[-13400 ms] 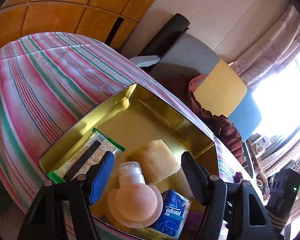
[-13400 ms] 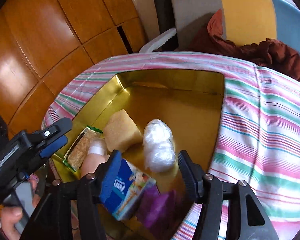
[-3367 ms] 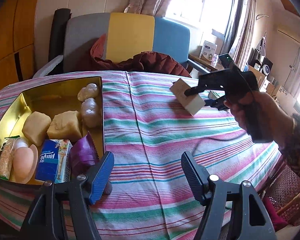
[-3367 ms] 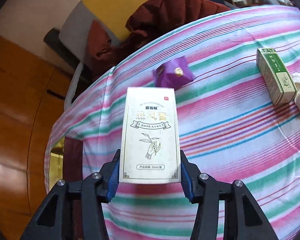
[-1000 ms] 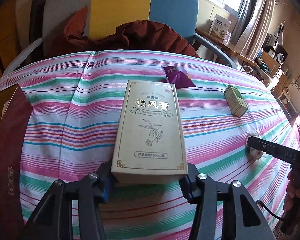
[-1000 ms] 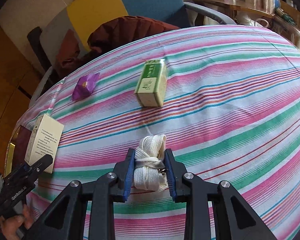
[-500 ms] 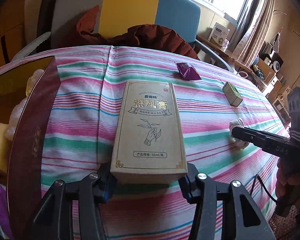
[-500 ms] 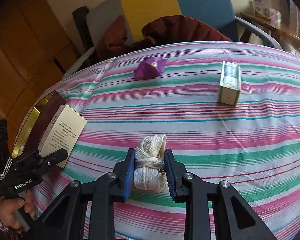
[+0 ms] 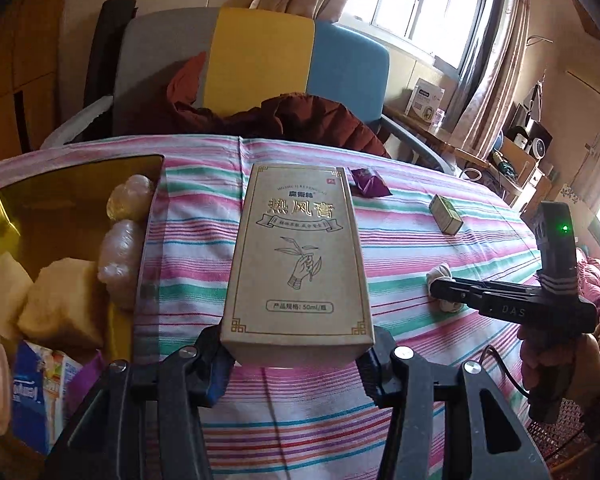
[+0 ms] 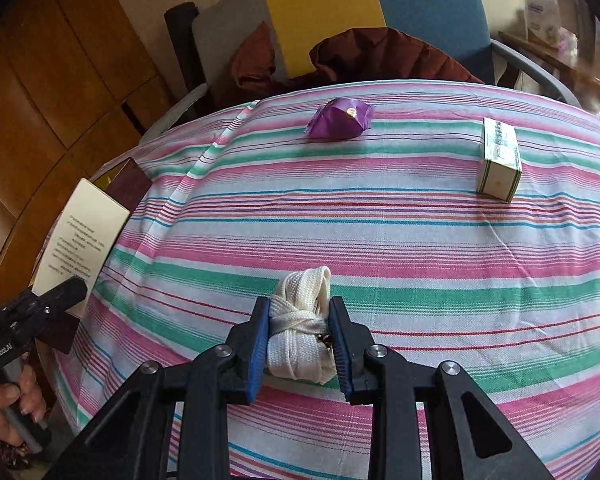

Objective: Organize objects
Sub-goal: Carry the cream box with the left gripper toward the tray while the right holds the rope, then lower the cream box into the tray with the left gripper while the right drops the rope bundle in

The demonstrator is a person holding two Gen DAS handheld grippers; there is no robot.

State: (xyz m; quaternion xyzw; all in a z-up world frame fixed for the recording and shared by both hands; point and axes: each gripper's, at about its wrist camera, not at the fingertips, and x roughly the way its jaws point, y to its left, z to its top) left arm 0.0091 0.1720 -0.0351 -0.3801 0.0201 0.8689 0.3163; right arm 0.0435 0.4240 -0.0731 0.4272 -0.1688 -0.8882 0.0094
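My left gripper (image 9: pixel 296 356) is shut on a tan cardboard box (image 9: pixel 298 256) with gold lettering, held above the striped tablecloth beside the gold tin (image 9: pixel 16 200). From the right wrist view the same box (image 10: pixel 80 236) shows at the left edge, over the tin's dark wall. My right gripper (image 10: pixel 300 344) is shut on a knotted white strap bundle (image 10: pixel 300 320) just above the cloth; in the left wrist view this bundle (image 9: pixel 440 276) sits at that gripper's tips. A purple wrapped packet (image 10: pixel 340 118) and a small green box (image 10: pixel 498 160) lie farther back on the table.
The tin holds yellow sponges (image 9: pixel 60 304), plastic-wrapped lumps (image 9: pixel 120 256), a blue tissue pack (image 9: pixel 28 396) and other small items. A chair (image 9: pixel 260 48) with a dark red jacket (image 9: pixel 284 116) stands behind the table. Shelves with clutter are at the right.
My left gripper has carried the tan box leftward, bringing the tin and its contents into view. My right gripper holding the strap bundle has shifted left and rolled slightly.
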